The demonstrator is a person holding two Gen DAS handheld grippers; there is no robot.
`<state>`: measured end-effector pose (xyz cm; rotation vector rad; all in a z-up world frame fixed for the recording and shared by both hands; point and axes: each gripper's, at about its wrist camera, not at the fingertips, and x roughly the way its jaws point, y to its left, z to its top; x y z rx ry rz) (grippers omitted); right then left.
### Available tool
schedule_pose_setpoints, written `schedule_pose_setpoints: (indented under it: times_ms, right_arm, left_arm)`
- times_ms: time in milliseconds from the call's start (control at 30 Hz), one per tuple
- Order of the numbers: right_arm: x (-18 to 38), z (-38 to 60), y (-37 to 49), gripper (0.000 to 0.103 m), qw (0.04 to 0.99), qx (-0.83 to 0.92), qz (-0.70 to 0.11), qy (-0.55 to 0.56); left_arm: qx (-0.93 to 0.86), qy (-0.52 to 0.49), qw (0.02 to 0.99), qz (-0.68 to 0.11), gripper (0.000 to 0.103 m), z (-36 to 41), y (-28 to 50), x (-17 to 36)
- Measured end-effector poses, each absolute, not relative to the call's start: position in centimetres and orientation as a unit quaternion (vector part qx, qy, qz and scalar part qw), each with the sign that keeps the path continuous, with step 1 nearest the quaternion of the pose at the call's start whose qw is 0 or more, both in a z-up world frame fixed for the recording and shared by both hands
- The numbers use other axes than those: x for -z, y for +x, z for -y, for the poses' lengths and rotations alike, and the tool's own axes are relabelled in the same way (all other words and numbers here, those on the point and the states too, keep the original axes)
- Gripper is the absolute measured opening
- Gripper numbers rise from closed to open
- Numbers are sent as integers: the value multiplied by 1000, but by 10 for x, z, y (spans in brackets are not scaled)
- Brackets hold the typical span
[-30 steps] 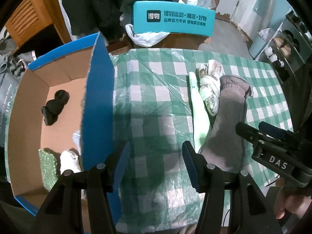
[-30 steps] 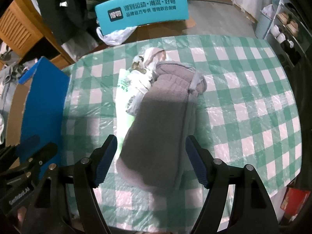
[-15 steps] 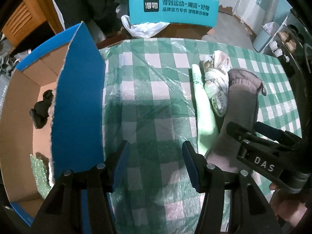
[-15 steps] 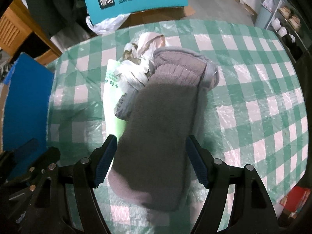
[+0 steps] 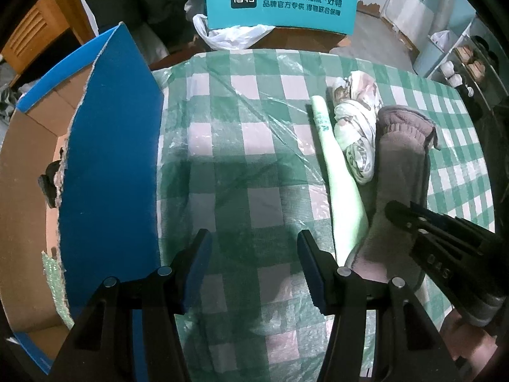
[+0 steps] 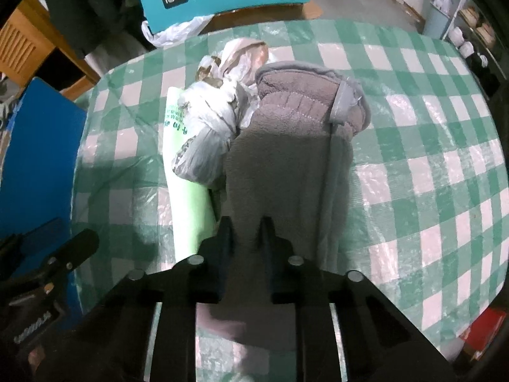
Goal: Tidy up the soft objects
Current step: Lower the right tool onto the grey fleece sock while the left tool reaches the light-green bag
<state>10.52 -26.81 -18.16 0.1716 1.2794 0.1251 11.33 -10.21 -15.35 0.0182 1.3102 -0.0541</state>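
A long grey fleece garment (image 6: 292, 146) lies on the green checked tablecloth (image 6: 429, 133). My right gripper (image 6: 248, 226) is shut on its near end, the fabric pinched between the jaws. Beside it lie a knotted pale patterned bundle (image 6: 216, 121) and a light green roll (image 6: 187, 197). In the left wrist view the fleece garment (image 5: 400, 159), the bundle (image 5: 356, 127) and the roll (image 5: 340, 178) sit to the right. My left gripper (image 5: 254, 248) hangs open over bare cloth, holding nothing. The right gripper (image 5: 391, 213) shows at the right edge there.
An open cardboard box with blue flaps (image 5: 111, 165) stands at the table's left, with a dark soft item (image 5: 51, 184) and green bubble wrap (image 5: 54, 273) inside. A teal chair back (image 5: 280, 9) and a white plastic bag (image 5: 232, 35) are beyond the far edge.
The right gripper's jaws have closed on the near end of the grey fleece garment. Both grippers have sunk closer to the table; the left one stays open.
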Motion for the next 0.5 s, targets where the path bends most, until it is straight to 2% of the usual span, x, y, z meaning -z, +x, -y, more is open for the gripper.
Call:
schedule_pose_setpoints:
  times_ms: [333,500]
  right_arm:
    - [160,300,91,13,811,-51,-576,85]
    - [161,309,89,13,816,-40,-575,51]
  left_arm:
    - [36,-12,779,-625,57,123,122,162]
    - [41,-25,775,-630,57,137,130,167]
